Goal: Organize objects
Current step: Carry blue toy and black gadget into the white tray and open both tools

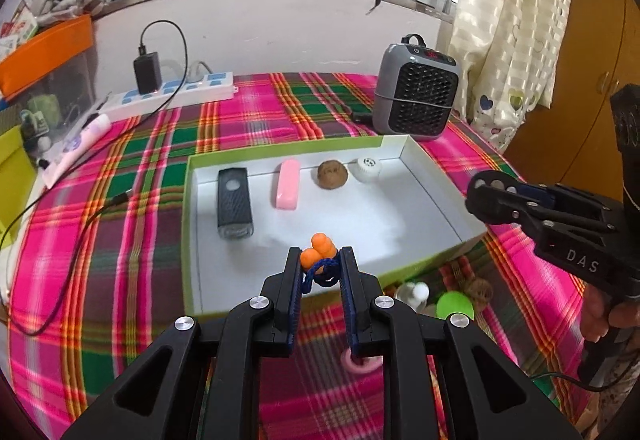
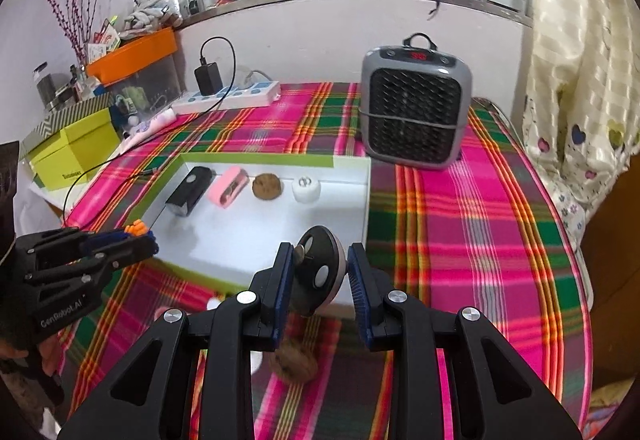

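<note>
A white tray with a green rim (image 1: 280,153) (image 2: 256,159) lies on the plaid cloth. In its far row are a black case (image 1: 235,205), a pink case (image 1: 287,189), a brown walnut (image 1: 332,175) and a white round cap (image 1: 369,168). My left gripper (image 1: 320,264) is shut on an orange earplug pair with a blue cord (image 1: 318,250), above the tray's near edge. My right gripper (image 2: 318,266) is shut on a black round disc with a pale rim (image 2: 320,272), over the tray's near right corner.
A grey heater (image 1: 416,95) stands behind the tray. A white power strip (image 1: 172,93) with a black charger and cable lies at the back left. A white bottle (image 1: 414,294), green ball (image 1: 454,306), a second walnut (image 2: 292,364) and a pink ring (image 1: 362,362) lie near the tray's front edge.
</note>
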A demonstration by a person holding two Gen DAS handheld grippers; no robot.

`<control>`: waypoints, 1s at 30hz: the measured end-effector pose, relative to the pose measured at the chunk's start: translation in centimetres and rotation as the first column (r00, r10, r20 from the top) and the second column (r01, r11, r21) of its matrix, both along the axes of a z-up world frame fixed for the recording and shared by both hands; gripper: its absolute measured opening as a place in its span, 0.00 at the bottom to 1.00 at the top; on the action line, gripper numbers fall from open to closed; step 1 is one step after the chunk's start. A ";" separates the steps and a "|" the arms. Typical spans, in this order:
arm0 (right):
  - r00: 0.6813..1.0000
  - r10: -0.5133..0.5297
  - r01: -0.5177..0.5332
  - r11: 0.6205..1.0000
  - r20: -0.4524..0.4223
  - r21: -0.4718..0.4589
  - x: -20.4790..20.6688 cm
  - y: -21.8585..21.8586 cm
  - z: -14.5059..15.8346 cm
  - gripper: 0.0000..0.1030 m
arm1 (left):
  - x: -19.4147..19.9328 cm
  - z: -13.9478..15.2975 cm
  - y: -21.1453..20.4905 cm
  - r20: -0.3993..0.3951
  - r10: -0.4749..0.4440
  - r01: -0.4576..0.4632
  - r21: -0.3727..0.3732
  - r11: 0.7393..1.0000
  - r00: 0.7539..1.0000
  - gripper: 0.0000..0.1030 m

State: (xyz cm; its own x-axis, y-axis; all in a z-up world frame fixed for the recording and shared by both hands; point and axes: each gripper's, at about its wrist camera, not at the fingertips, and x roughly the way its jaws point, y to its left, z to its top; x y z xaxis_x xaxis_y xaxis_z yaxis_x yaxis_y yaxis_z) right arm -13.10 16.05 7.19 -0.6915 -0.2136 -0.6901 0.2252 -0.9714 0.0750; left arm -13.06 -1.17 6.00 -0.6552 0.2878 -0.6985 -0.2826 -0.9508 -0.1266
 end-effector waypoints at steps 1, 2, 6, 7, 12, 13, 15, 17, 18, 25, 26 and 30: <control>1.000 0.002 -0.002 1.000 0.001 0.002 -0.4 -0.1 0.0 0.28 | -0.3 0.0 0.1 0.000 -0.003 0.003 0.001 1.000 1.000 0.16; 1.000 0.005 -0.005 1.000 0.003 0.004 -0.9 -0.2 0.0 0.28 | -0.6 0.0 0.3 -0.002 -0.007 0.007 -0.001 1.000 1.000 0.16; 1.000 0.009 -0.009 1.000 0.013 0.013 -2.5 -0.7 -0.1 0.28 | -1.9 0.0 0.6 0.002 -0.011 0.011 0.002 1.000 1.000 0.16; 1.000 0.010 -0.010 1.000 0.012 0.019 -2.8 -0.8 -0.2 0.28 | -2.3 0.0 0.7 0.002 -0.013 0.013 0.002 1.000 1.000 0.16; 1.000 0.011 -0.012 0.999 0.023 0.034 -4.5 -1.2 -0.5 0.28 | -3.8 -0.2 0.9 0.015 -0.015 0.015 0.012 1.000 1.000 0.16; 1.000 0.010 -0.011 0.999 0.027 0.037 -4.8 -1.2 -0.6 0.28 | -4.1 -0.2 1.0 0.015 -0.016 0.015 0.012 1.000 1.000 0.16; 0.999 0.010 -0.011 0.999 0.033 0.048 -5.5 -1.3 -0.9 0.28 | -4.6 -0.3 1.3 0.012 -0.019 0.019 0.007 1.000 1.000 0.16; 0.999 0.007 -0.009 0.998 0.040 0.059 -6.2 -1.3 -1.1 0.28 | -5.2 -0.6 1.4 0.024 -0.019 0.019 0.005 1.000 1.000 0.16; 0.999 0.005 -0.007 0.998 0.044 0.063 -6.5 -1.4 -1.2 0.28 | -5.5 -0.7 1.5 0.028 -0.021 0.021 0.003 1.000 0.999 0.16; 0.998 0.008 -0.015 0.994 0.068 0.104 -8.1 -1.9 -2.3 0.28 | -7.2 -1.6 2.1 0.050 -0.024 0.025 -0.004 1.000 0.998 0.16; 0.998 0.003 -0.011 0.993 0.068 0.117 -8.4 -2.0 -2.4 0.28 | -7.5 -1.7 2.2 0.055 -0.023 0.024 -0.005 1.000 0.998 0.16; 0.998 0.001 -0.011 0.989 0.066 0.151 -9.2 -2.4 -2.8 0.28 | -8.1 -2.3 2.4 0.067 -0.019 0.020 -0.012 1.000 0.998 0.16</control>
